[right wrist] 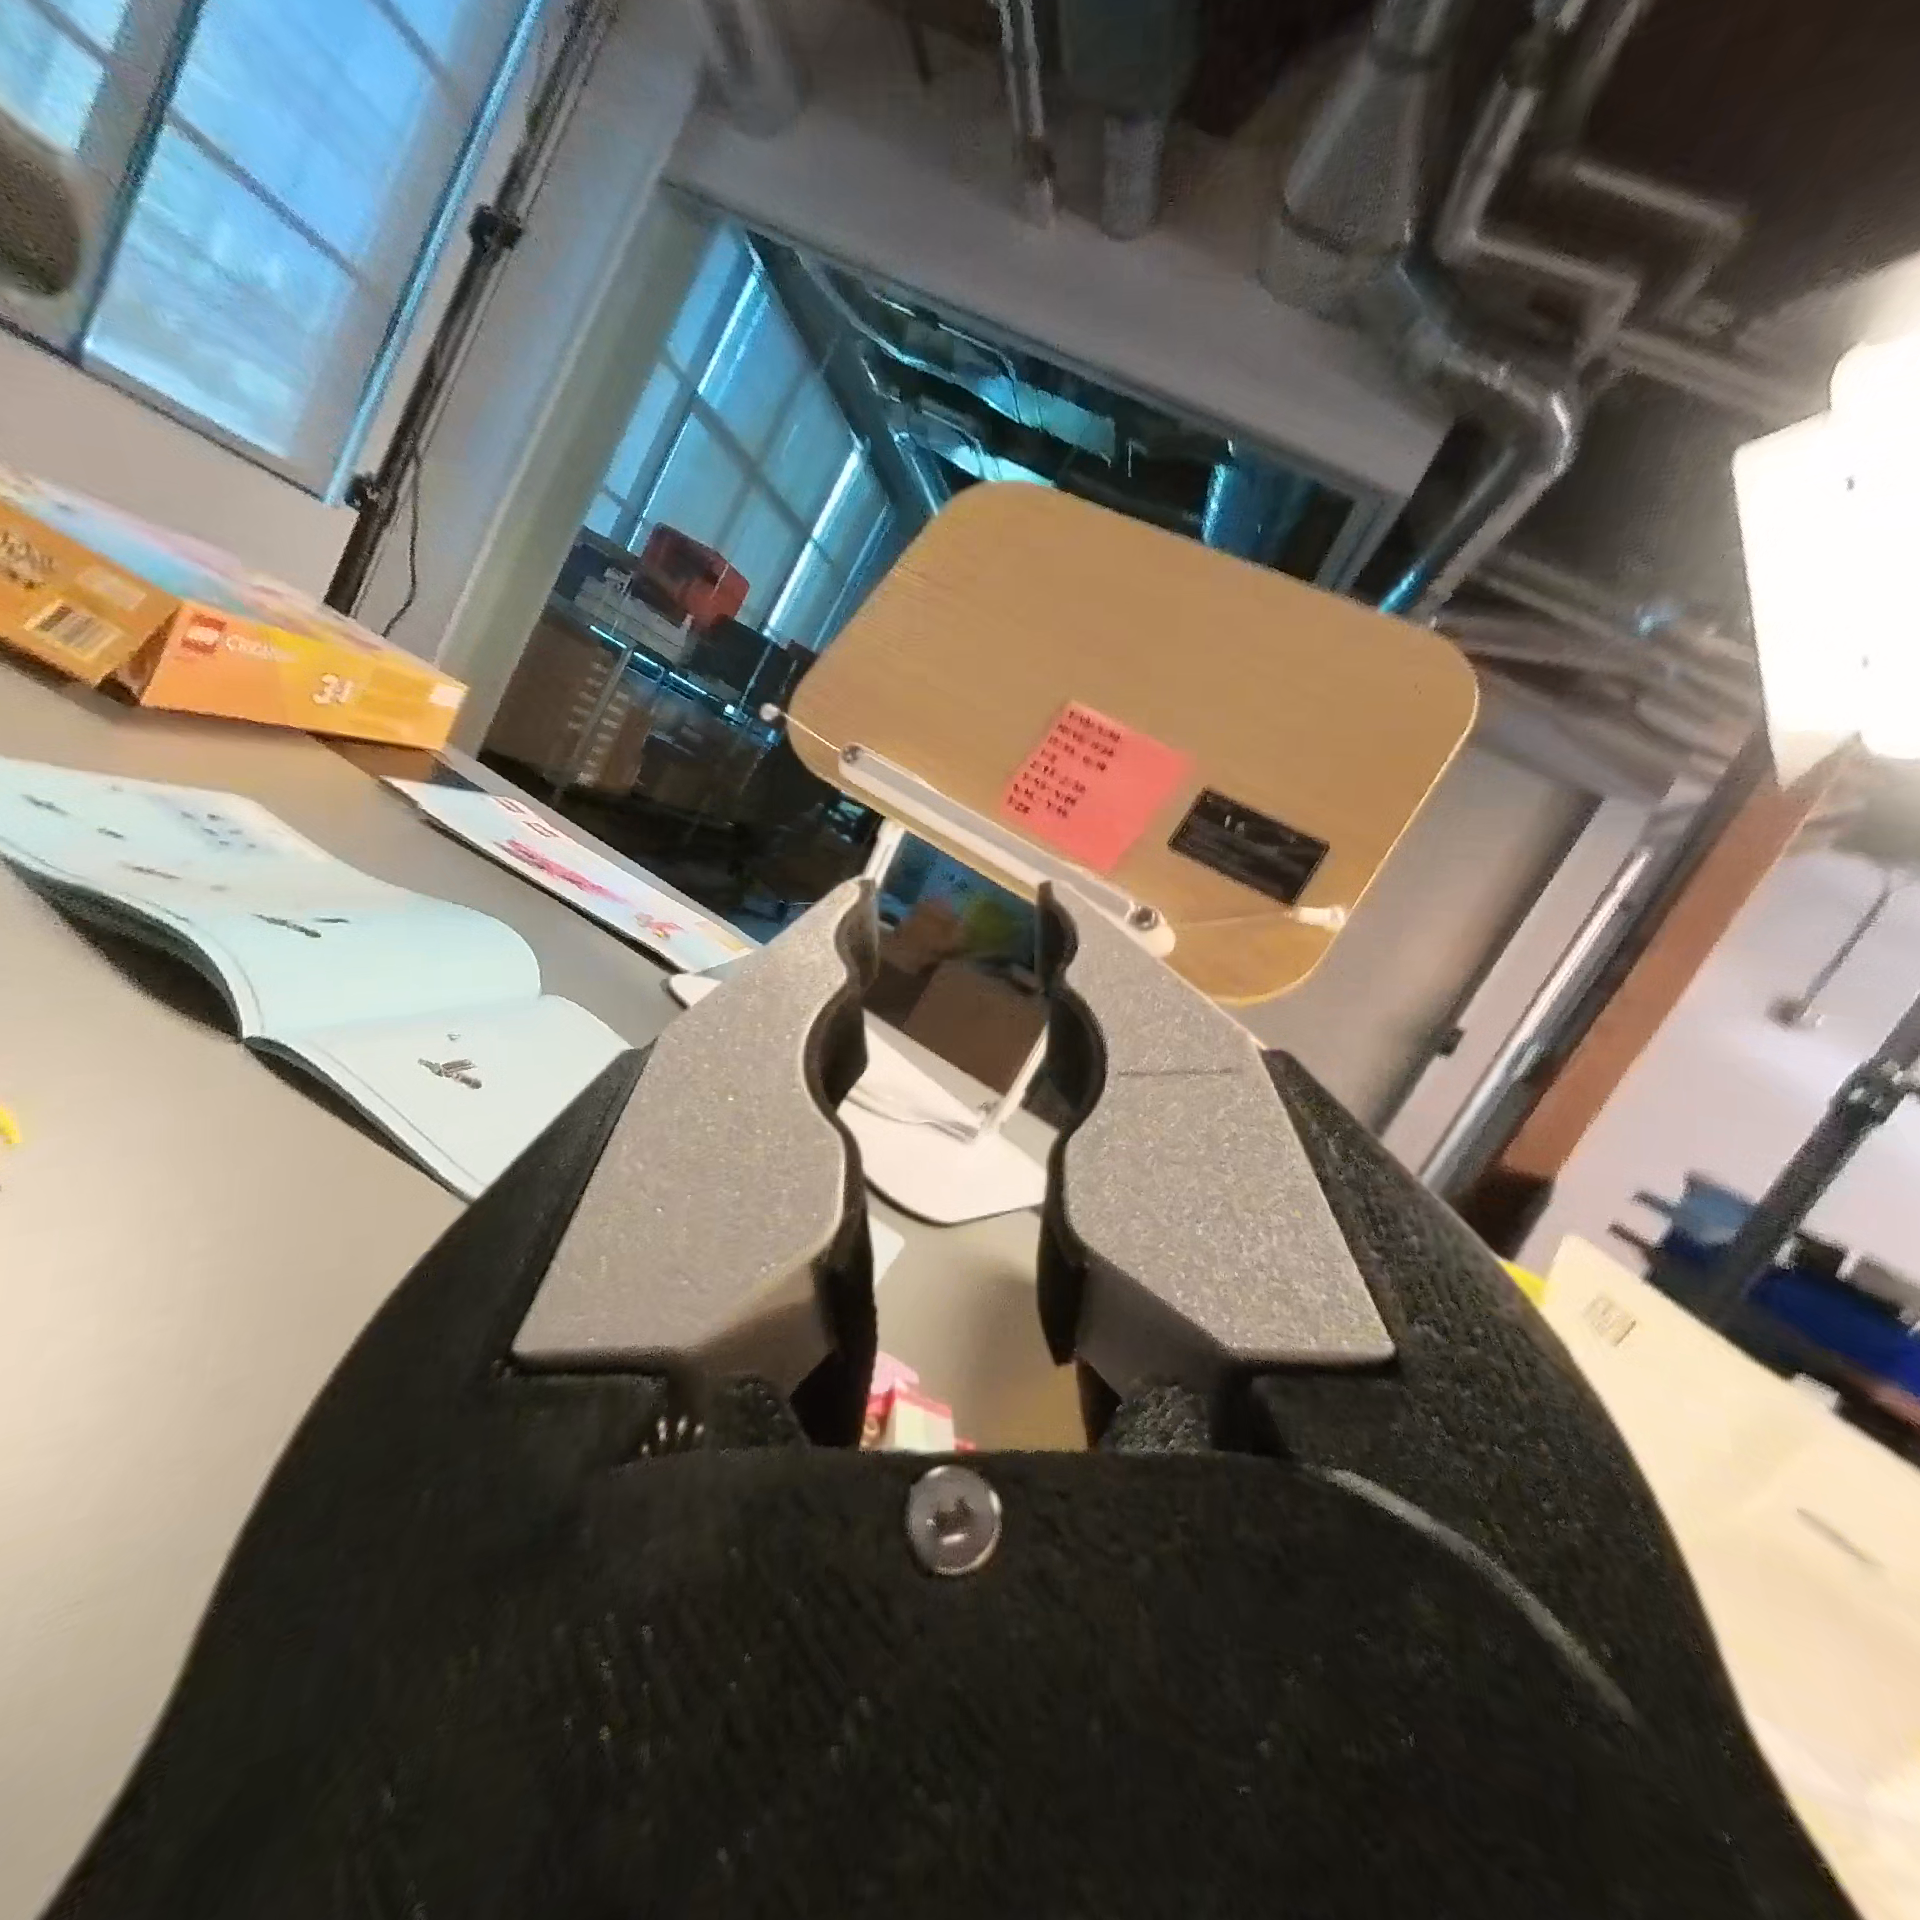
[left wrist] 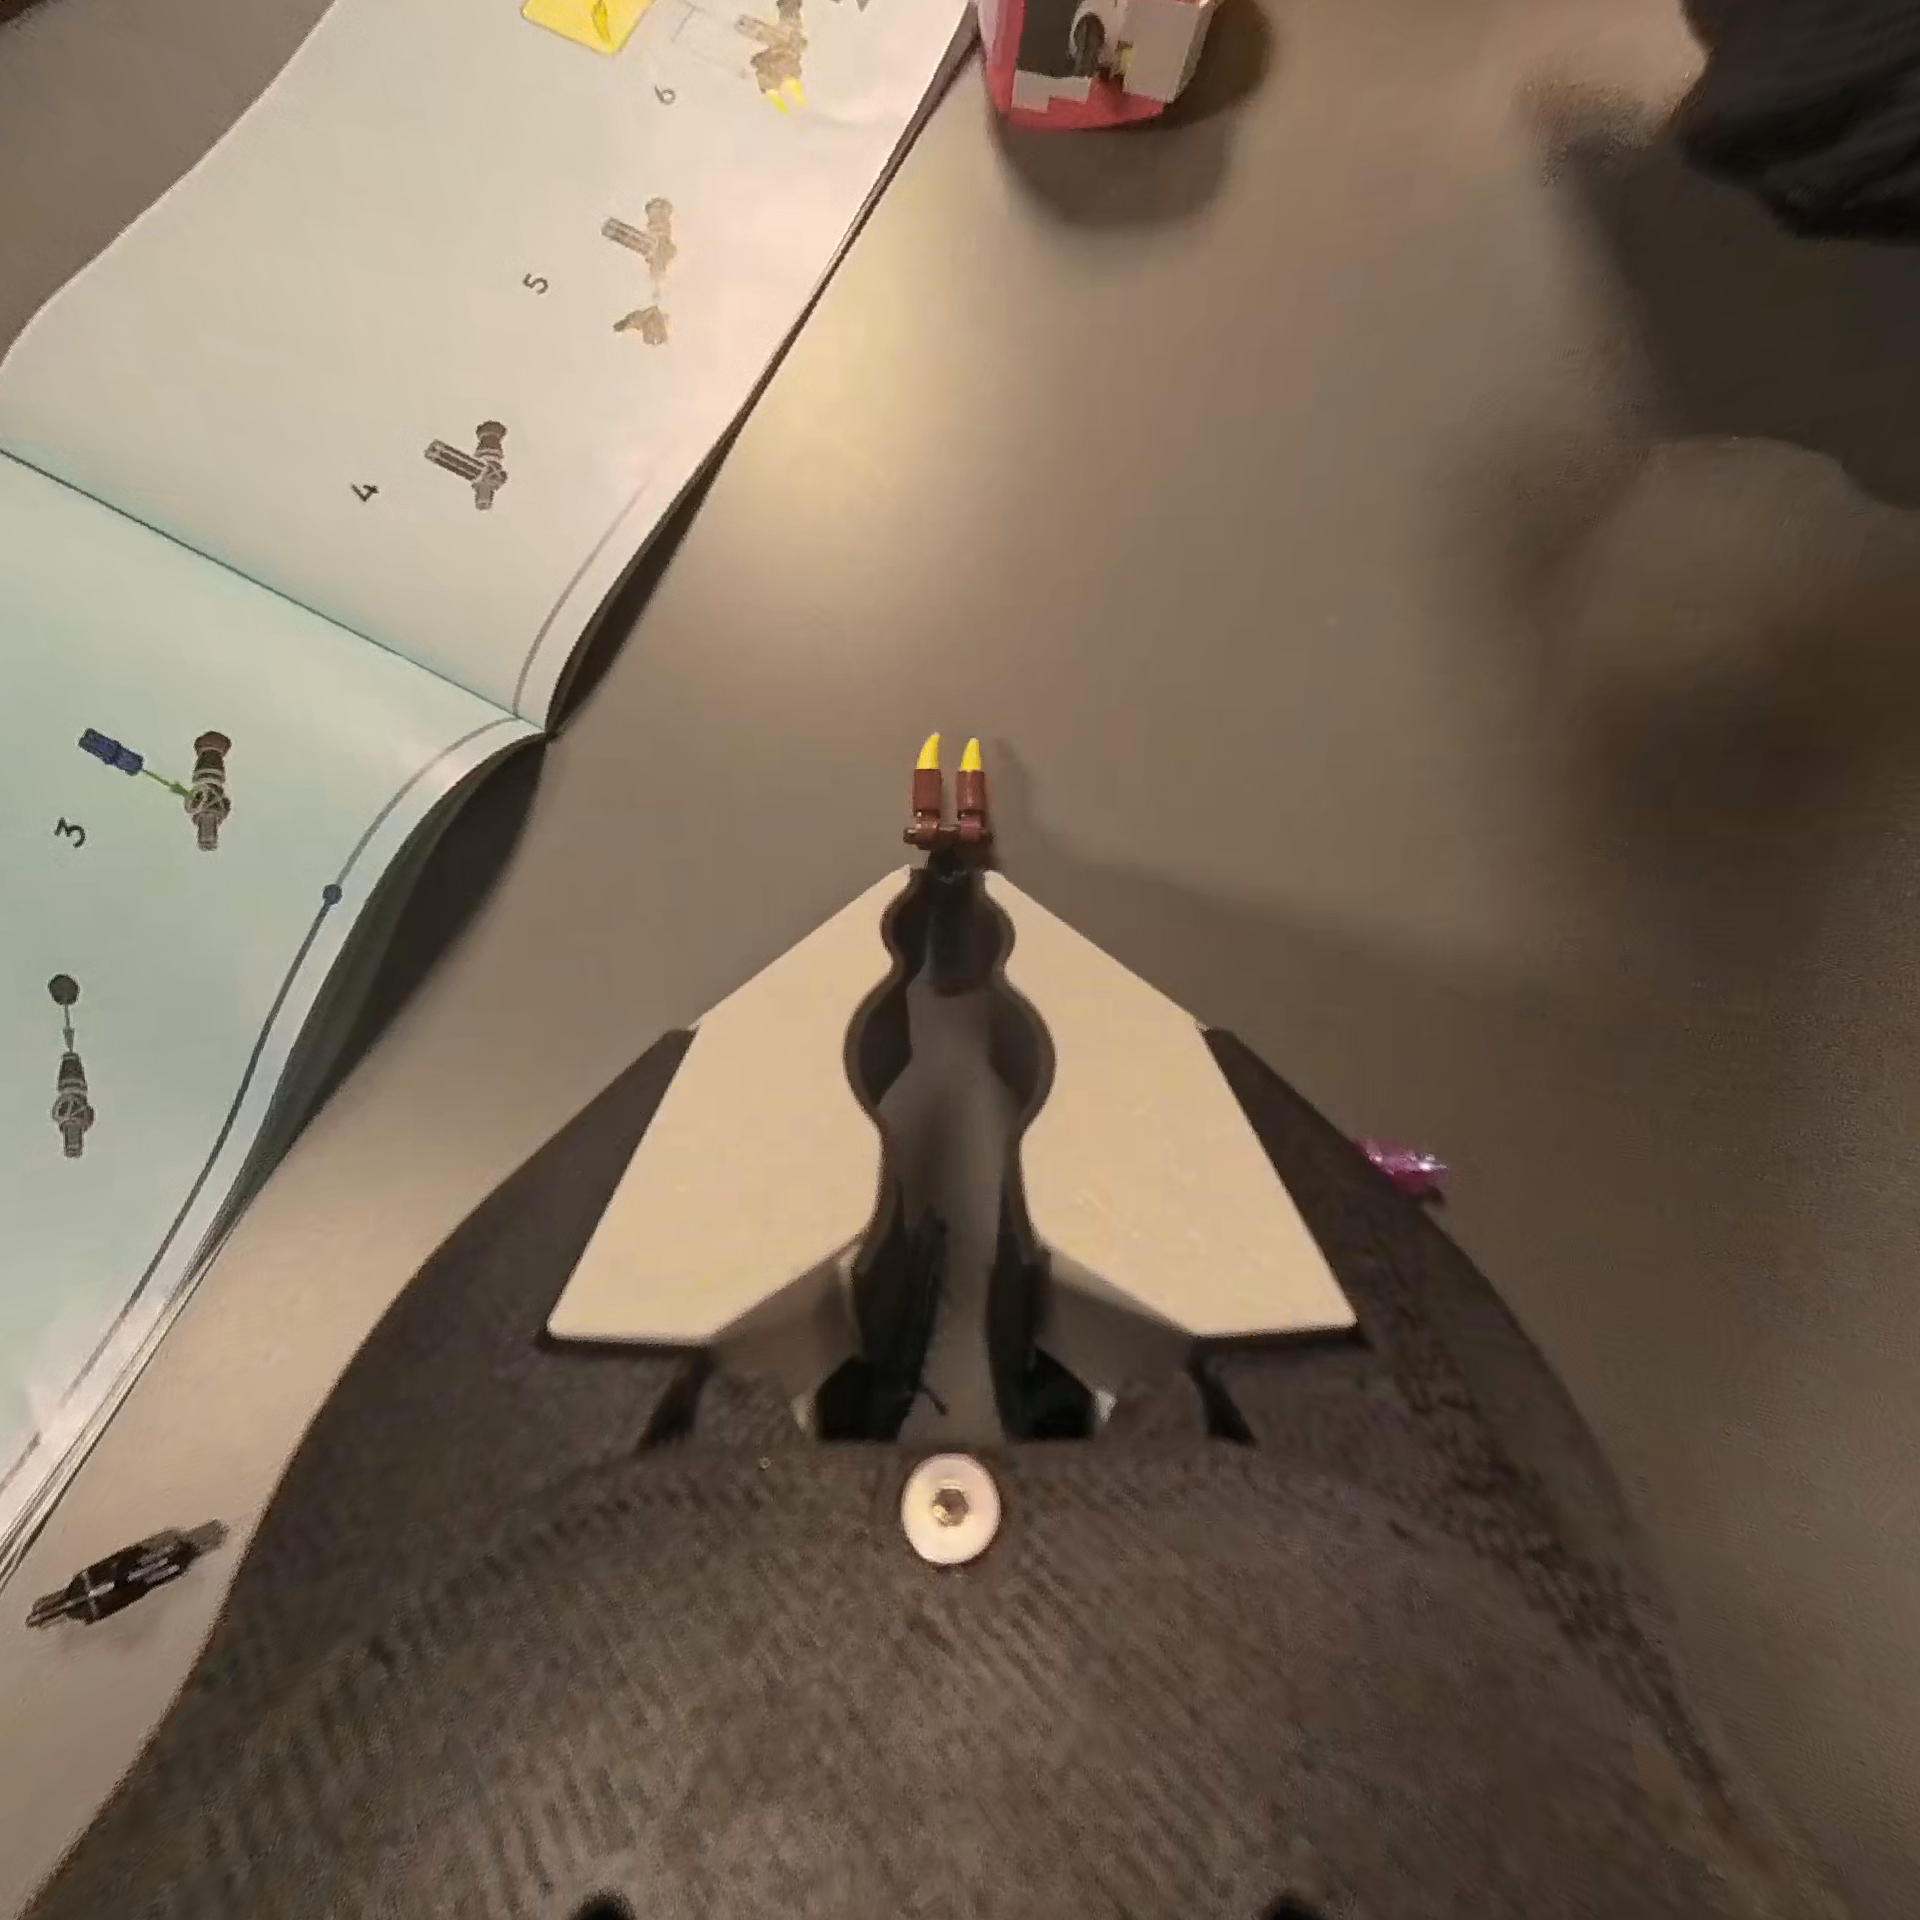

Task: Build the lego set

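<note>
In the left wrist view my left gripper point(left wrist: 948, 878) is shut on the dark stem of a small brick piece point(left wrist: 948, 795). The piece has two brown barrels with yellow pointed tips and sticks out past the fingertips, above the grey table point(left wrist: 1195, 582). In the right wrist view my right gripper point(right wrist: 956, 904) is open, with nothing between its fingers point(right wrist: 1070, 935). It is tilted up and points towards a gold-coloured board on a clear stand point(right wrist: 1122, 727), which stands well beyond the fingertips.
An open instruction booklet point(left wrist: 312, 416) lies left of the left gripper and also shows in the right wrist view point(right wrist: 312, 935). A pink and white box point(left wrist: 1091, 62) stands at the far edge. A purple piece point(left wrist: 1403, 1164) and a black piece point(left wrist: 125, 1574) lie loose. Orange boxes point(right wrist: 281, 665) sit at the back left. Left tips to right tips: about 20 cm.
</note>
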Demonstrator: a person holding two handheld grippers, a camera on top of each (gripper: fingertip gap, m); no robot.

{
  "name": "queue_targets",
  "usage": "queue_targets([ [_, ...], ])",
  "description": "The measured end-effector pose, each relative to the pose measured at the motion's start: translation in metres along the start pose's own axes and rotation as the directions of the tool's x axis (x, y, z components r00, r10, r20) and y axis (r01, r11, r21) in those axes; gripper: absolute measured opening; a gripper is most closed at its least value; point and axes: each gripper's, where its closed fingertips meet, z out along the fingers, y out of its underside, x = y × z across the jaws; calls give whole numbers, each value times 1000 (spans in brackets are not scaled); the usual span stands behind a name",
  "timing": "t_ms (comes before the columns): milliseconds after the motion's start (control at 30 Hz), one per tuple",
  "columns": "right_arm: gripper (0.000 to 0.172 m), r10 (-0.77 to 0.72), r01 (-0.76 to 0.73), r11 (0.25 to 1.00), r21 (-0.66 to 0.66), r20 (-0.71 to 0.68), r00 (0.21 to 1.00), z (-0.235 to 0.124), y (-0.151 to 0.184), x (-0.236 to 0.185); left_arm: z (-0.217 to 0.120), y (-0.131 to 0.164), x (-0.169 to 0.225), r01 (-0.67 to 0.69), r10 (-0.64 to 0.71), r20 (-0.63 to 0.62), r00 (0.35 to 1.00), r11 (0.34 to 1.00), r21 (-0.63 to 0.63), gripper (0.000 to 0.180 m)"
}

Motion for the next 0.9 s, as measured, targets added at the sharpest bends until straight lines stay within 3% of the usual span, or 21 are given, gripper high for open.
queue_targets([
  [300,25,109,-110,994,-29,-22,994,1,13,11,2,-4,6,26,-25,-52,998,999,24,25],
  [467,13,97,-97,995,-27,3,995,1,13,6,1,-4,-3,14,-14,3,1000,999,29,55],
  [633,17,104,-104,994,-34,3,995,1,15,7,-17,-28,-7,39,-35,-26,999,979,200,73],
  [733,17,112,-113,993,-41,-10,994,1,17,9,-43,-51,-29,53,-76,40,996,914,402,84],
  [900,17,110,-112,992,-61,-27,994,1,22,12,-106,-73,-76,-24,-223,259,940,712,702,85],
])
